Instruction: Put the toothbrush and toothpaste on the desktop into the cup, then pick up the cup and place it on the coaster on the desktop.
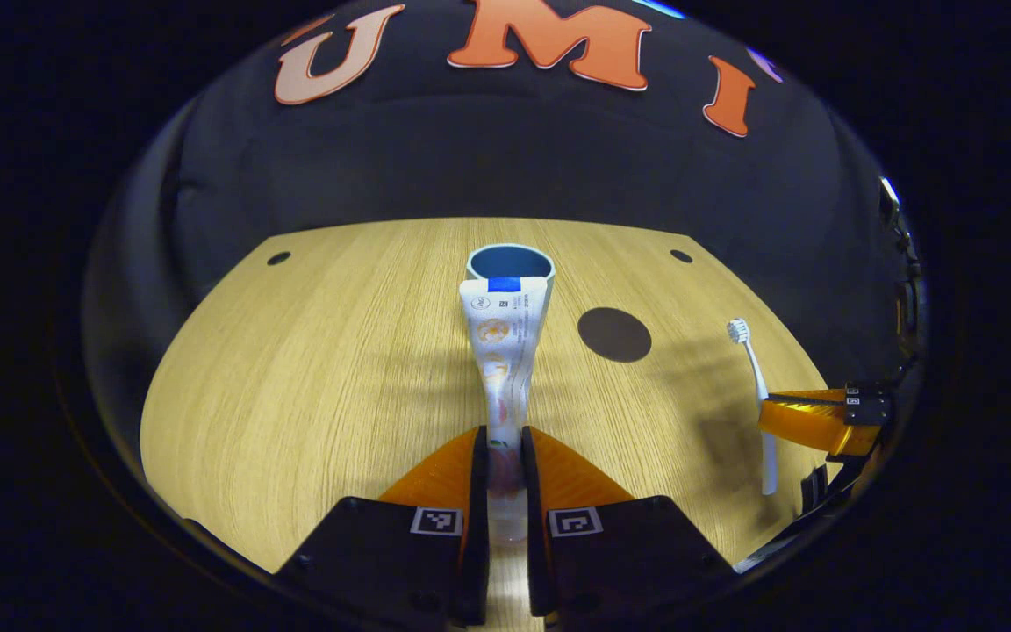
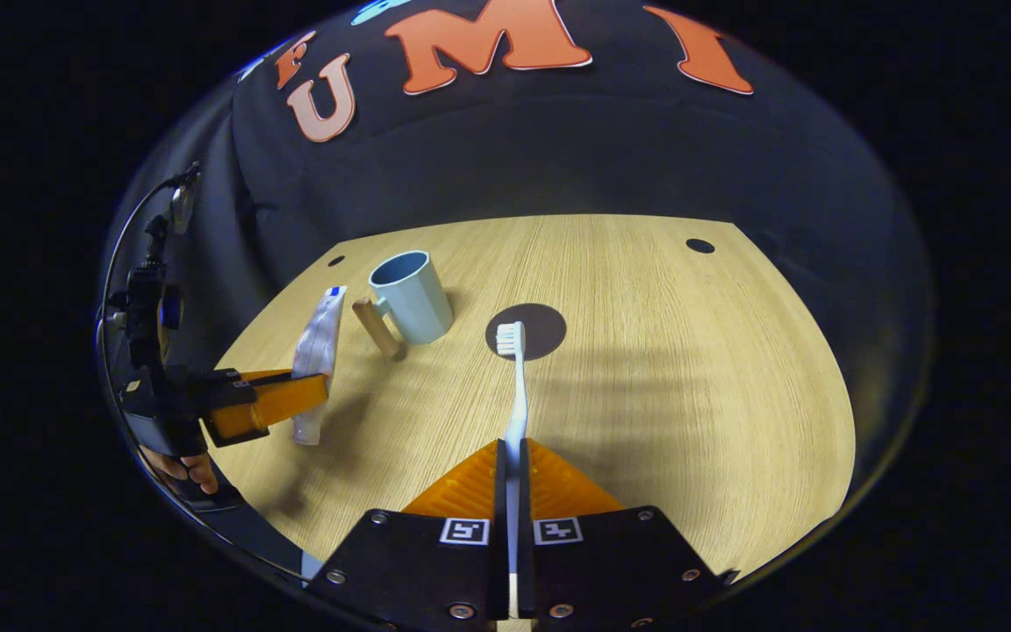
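Landmark: I place everything from the cup (image 1: 510, 262), which stands upright on the desktop (image 1: 312, 369), open side up.

Left claw: my left gripper (image 1: 504, 456) is pinching the toothpaste (image 1: 502, 351) near its cap end, both fingers pressed on it.

Toothpaste: it sticks straight out from the claw, long way pointing at the cup. Its flat end looks right at the cup's rim, on my side of it (I can't tell if it touches).

Right claw: my right gripper (image 2: 512, 470) is pinching the toothbrush (image 2: 515, 386) low on its handle.

Toothbrush: it points away from the claw, bristles far out in front. In the right gripper view the bristles sit over the coaster (image 2: 526, 330), so the cup lies off to the left of them.

Coaster: the dark round spot just beside the cup, nothing on it yet.

Nearer hand: I think the left one, since its tube is lined up with the cup.

Next move, my guess: lift the tube's flat end over the rim and tip it in.

Cup handle: it sticks out toward the left gripper in the right gripper view.
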The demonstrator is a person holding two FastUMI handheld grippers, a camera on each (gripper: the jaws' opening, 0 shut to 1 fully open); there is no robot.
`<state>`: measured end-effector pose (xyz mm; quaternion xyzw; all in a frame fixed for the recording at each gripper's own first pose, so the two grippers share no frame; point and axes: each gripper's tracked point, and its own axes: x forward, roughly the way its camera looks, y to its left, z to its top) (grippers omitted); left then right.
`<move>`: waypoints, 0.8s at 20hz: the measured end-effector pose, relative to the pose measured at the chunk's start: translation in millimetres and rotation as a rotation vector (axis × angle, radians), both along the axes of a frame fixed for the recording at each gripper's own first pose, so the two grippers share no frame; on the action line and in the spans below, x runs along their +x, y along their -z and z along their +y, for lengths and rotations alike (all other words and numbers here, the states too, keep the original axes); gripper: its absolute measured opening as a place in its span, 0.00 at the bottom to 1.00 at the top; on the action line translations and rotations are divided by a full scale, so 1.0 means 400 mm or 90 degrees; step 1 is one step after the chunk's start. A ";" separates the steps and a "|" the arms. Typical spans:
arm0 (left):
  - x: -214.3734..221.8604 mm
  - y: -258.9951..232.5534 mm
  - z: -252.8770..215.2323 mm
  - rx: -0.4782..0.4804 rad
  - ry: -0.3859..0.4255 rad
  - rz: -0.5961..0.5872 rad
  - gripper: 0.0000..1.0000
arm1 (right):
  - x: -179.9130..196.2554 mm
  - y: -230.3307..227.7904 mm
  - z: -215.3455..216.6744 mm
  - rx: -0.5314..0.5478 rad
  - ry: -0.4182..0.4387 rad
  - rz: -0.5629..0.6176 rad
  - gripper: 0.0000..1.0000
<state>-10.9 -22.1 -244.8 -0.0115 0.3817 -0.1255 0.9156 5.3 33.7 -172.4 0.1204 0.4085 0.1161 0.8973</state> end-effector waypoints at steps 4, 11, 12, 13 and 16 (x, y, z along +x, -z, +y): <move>0.021 -0.054 0.020 0.030 0.008 -0.071 0.22 | 0.008 -0.014 0.002 0.018 0.006 -0.022 0.04; 0.067 -0.136 0.013 0.027 0.009 -0.180 0.22 | 0.030 -0.039 0.006 0.033 0.016 -0.067 0.04; 0.072 -0.141 0.005 0.028 0.014 -0.183 0.22 | 0.033 -0.039 0.012 0.037 0.013 -0.071 0.04; 0.075 -0.145 0.005 0.027 0.015 -0.189 0.22 | 0.037 -0.041 0.017 0.040 0.009 -0.076 0.04; 0.111 -0.168 0.003 0.022 0.008 -0.216 0.22 | 0.060 -0.050 0.020 0.045 0.005 -0.096 0.04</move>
